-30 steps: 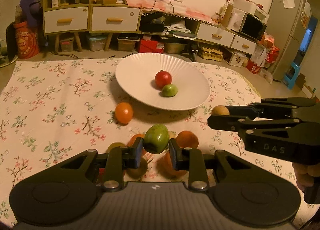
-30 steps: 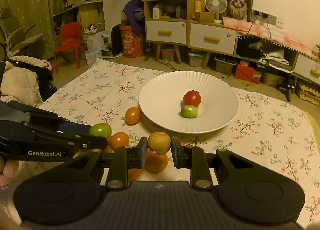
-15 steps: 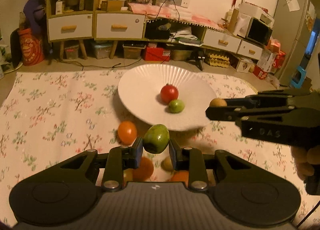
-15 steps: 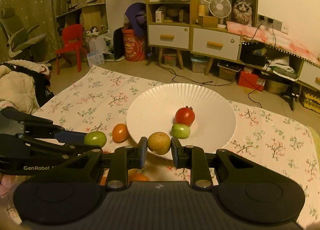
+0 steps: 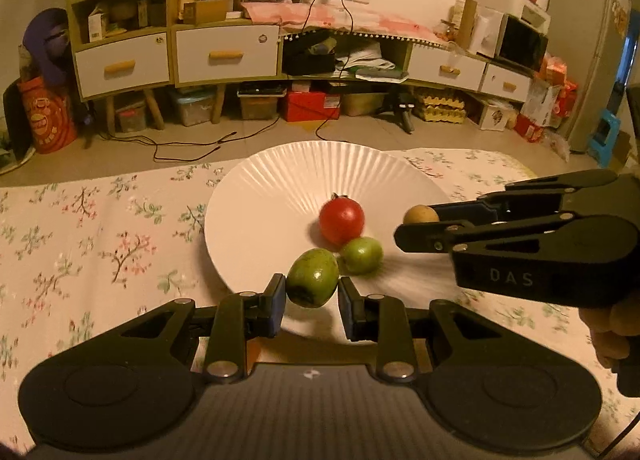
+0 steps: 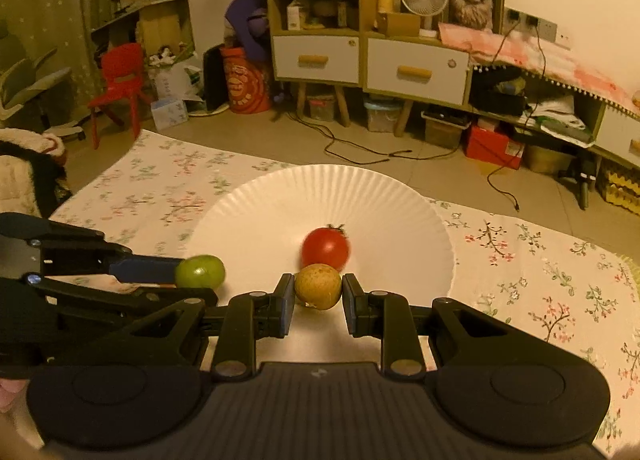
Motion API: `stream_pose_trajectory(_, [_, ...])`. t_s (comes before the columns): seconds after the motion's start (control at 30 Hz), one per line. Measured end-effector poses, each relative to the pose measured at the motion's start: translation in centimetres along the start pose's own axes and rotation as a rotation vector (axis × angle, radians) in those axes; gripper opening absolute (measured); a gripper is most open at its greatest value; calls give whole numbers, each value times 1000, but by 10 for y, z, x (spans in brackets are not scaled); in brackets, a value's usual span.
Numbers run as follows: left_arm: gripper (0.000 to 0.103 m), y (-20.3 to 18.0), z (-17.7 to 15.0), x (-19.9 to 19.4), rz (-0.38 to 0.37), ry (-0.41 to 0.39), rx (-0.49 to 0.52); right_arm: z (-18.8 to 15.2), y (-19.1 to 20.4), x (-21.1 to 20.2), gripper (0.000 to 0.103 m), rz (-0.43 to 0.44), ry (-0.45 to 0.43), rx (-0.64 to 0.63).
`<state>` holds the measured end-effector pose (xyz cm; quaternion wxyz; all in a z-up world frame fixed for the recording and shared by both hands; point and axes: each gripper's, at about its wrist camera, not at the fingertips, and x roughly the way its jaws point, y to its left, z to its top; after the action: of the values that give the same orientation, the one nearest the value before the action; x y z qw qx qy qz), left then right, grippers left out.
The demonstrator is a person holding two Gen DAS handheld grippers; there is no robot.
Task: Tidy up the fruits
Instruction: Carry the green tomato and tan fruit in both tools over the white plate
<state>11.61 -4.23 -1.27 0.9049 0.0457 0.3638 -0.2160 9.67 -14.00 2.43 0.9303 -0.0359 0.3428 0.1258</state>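
A white fluted plate (image 5: 280, 180) (image 6: 380, 196) lies on the floral cloth, with a red tomato (image 5: 342, 220) (image 6: 325, 249) and a small green fruit (image 5: 361, 255) in it. My left gripper (image 5: 312, 296) is shut on a larger green fruit (image 5: 313, 277) and holds it above the plate's near edge. It also shows in the right wrist view (image 6: 200, 271). My right gripper (image 6: 318, 300) is shut on a yellow-brown fruit (image 6: 318, 286) and holds it over the plate, right of the left gripper. That fruit also shows in the left wrist view (image 5: 420, 215).
The floral cloth (image 5: 100, 252) (image 6: 540, 260) covers the surface around the plate. Beyond its far edge is floor with cables, cabinets and boxes. The fruits that lay on the cloth near me are hidden behind the grippers.
Both grippers have moved forward with their fruits, from above the loose fruits on the cloth to over the plate. The oranges on the cloth have dropped out of sight.
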Motion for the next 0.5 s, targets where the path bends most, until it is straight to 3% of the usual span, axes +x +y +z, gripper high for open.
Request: stream_pose_trajectory(0.5, [28,-1,6,26,16,27,69,-1,-13,23,23,-47,32,-49])
